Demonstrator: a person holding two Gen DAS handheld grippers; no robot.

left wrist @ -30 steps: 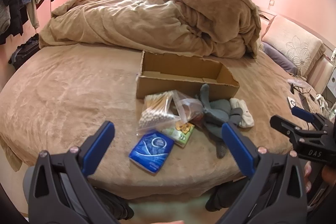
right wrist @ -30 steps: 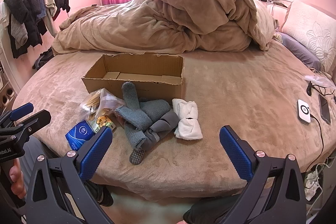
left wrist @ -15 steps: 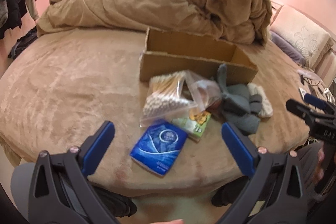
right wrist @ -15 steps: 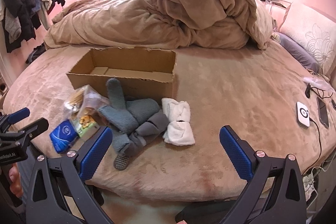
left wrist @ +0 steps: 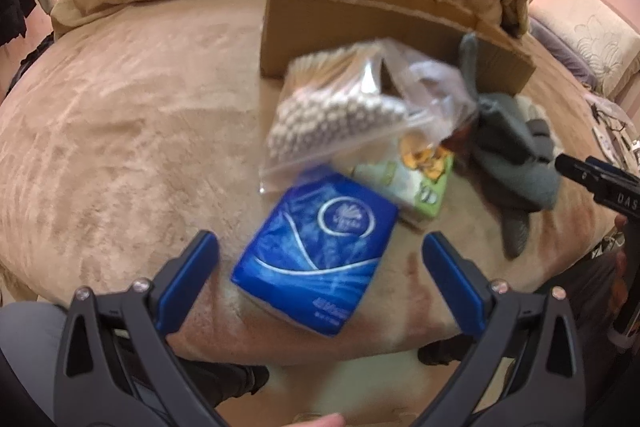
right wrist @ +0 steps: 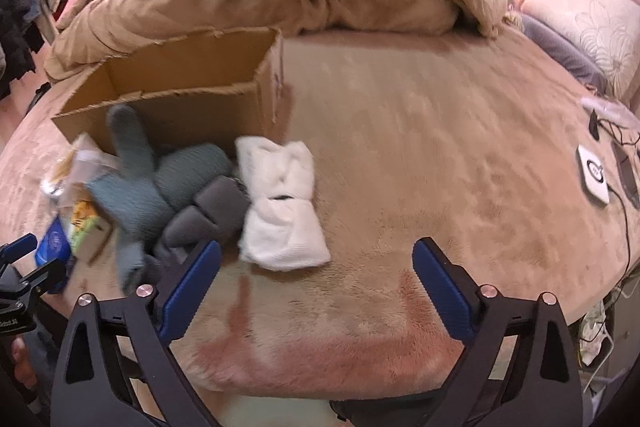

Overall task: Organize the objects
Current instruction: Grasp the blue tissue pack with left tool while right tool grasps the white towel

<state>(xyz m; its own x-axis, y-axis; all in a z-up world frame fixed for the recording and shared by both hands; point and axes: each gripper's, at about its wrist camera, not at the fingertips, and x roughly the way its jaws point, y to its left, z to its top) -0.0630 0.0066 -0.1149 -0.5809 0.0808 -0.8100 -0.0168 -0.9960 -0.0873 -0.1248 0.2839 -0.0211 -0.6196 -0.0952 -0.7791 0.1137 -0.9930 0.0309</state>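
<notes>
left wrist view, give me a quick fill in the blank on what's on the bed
The packet nearest the left tool is coloured ____.
The cardboard box behind the pile holds ____.
The bag of cotton swabs is made of clear ____.
Both tools' jaws stand ____.

Missing words: blue; nothing; plastic; open

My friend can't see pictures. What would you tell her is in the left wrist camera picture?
An open left claw hovers over a blue tissue pack lying on a tan bed. Behind the pack are a green packet, a clear bag of cotton swabs, grey socks and an open cardboard box.
</notes>
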